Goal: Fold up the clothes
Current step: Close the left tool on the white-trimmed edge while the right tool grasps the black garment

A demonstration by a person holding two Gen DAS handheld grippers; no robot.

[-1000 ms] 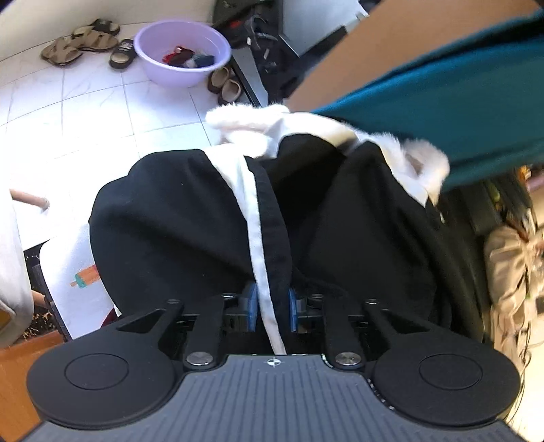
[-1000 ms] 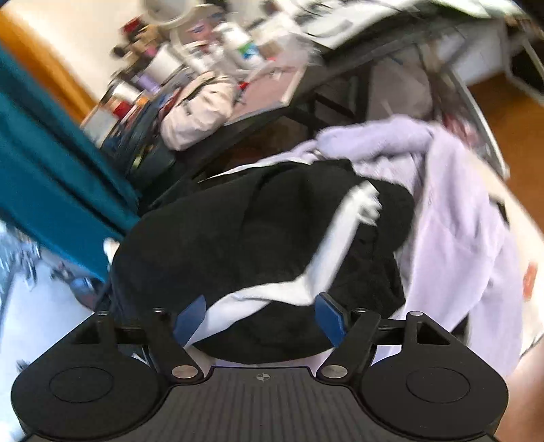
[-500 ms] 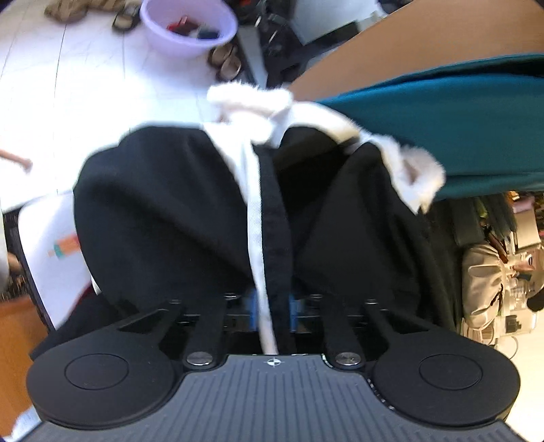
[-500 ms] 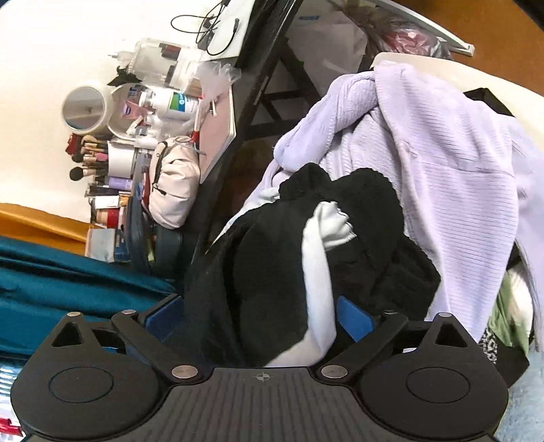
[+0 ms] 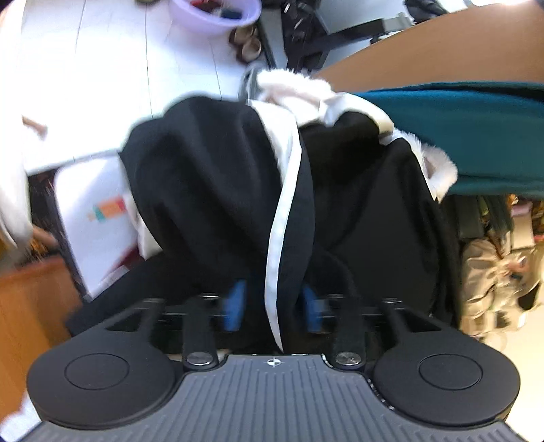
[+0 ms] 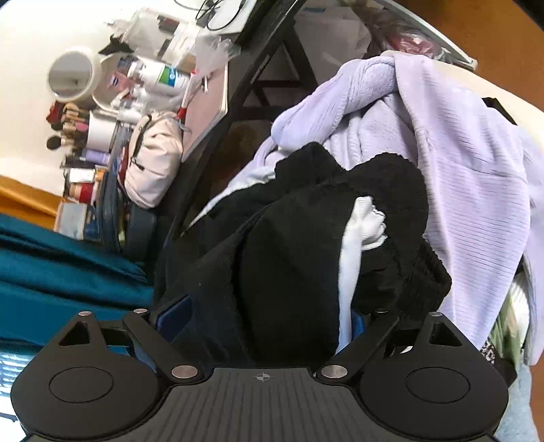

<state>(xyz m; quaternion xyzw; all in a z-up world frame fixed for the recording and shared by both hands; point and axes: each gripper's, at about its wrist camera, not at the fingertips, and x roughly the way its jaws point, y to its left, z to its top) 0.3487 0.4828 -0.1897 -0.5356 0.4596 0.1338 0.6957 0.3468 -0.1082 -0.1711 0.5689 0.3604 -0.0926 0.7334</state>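
Note:
A black garment (image 5: 210,190) with a white stripe (image 5: 284,210) and white fleece lining (image 5: 292,88) fills the left wrist view. My left gripper (image 5: 273,306) has its blue pads a little apart with the striped cloth running between them; it is opening. In the right wrist view the same black garment (image 6: 292,258) with its white stripe (image 6: 350,268) bunches between the wide-set fingers of my right gripper (image 6: 261,323), which is open. A lilac ribbed garment (image 6: 452,142) lies behind it.
A person's arm (image 5: 442,51) and teal sleeve (image 5: 476,136) cross the left view's upper right. A lilac basin (image 5: 217,13) and sandals stand on the white tiled floor. A cluttered dressing table (image 6: 142,102) with a mirror (image 6: 69,76) and bottles is at the right view's upper left.
The left gripper's pads have spread apart around the striped cloth. The right gripper has swung toward the lilac garment, staying open with the black cloth bunched deeper between its fingers.

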